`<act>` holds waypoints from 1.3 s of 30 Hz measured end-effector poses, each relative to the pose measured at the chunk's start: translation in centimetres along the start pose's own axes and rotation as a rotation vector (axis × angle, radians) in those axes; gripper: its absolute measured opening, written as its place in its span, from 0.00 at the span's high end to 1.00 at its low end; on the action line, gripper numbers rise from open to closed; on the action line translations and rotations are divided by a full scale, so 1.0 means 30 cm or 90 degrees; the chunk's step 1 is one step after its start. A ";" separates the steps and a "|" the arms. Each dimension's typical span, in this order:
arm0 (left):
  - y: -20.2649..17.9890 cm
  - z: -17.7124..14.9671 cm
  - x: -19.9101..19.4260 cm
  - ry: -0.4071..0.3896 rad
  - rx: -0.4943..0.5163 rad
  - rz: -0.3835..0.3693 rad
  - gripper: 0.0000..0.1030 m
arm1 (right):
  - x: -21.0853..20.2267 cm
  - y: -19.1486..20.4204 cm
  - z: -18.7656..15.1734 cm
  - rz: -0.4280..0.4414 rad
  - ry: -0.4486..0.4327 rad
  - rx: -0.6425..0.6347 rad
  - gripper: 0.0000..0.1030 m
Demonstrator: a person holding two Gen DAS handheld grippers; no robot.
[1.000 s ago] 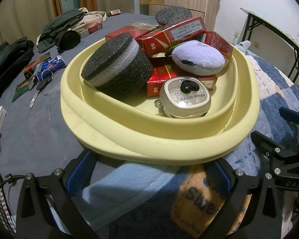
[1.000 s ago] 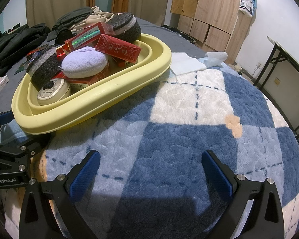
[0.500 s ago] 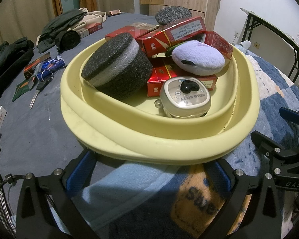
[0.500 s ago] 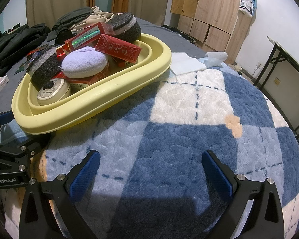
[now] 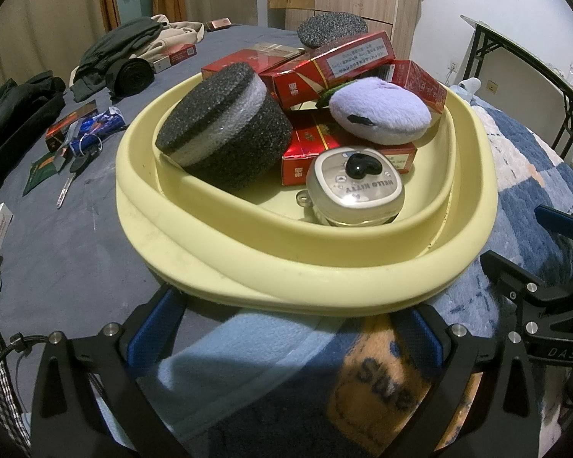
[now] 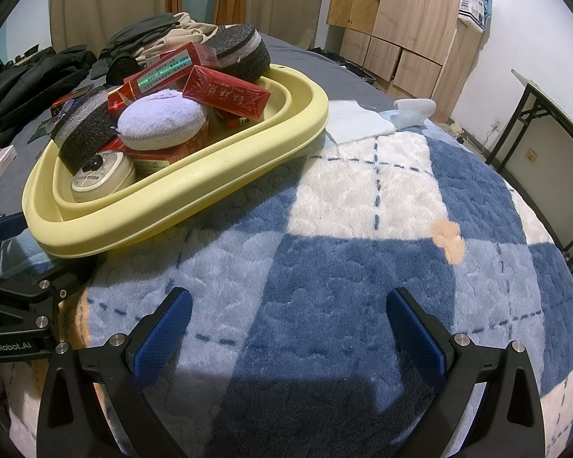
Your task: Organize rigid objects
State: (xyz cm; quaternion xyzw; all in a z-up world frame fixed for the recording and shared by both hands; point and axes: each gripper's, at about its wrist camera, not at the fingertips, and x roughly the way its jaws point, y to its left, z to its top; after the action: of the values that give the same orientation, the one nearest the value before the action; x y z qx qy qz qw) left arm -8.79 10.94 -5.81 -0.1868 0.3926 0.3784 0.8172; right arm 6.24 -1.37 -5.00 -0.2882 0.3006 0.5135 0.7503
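A pale yellow basin (image 5: 286, 267) (image 6: 195, 191) sits on the bed, partly on a blue checked blanket (image 6: 363, 267). Inside lie a black foam cylinder (image 5: 225, 133) (image 6: 84, 129), a second foam cylinder (image 6: 240, 51), several red boxes (image 5: 332, 66) (image 6: 225, 91), a lilac plush pad (image 5: 382, 110) (image 6: 160, 118) and a round cream case with a black knob (image 5: 357, 187) (image 6: 103, 175). My left gripper (image 5: 286, 336) stands open just below the basin's near rim, holding nothing. My right gripper (image 6: 286, 324) stands open over the blanket, right of the basin.
On the grey sheet left of the basin lie keys (image 5: 72, 175), small packets (image 5: 84, 126), a red box (image 5: 174, 57) and dark clothes (image 5: 126, 61). A folded light cloth (image 6: 355, 120) lies beyond the basin. Wooden cabinets (image 6: 408, 30) and a black table frame (image 6: 546, 122) stand behind.
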 end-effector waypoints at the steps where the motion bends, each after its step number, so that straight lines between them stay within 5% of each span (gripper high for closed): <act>1: 0.000 0.000 0.000 0.000 0.000 0.000 0.00 | 0.000 0.000 0.000 0.000 0.000 0.000 0.00; 30: 0.000 0.000 0.000 0.000 0.000 0.000 0.00 | 0.004 -0.005 0.001 -0.004 -0.002 -0.004 0.00; 39: 0.001 0.000 0.000 0.000 0.000 0.000 0.00 | -0.016 0.048 -0.011 -0.044 -0.021 -0.049 0.00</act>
State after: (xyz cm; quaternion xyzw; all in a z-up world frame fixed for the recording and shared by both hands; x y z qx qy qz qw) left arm -8.81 10.95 -5.81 -0.1868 0.3927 0.3783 0.8172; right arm 4.68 -1.46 -5.02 -0.3186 0.2577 0.5030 0.7610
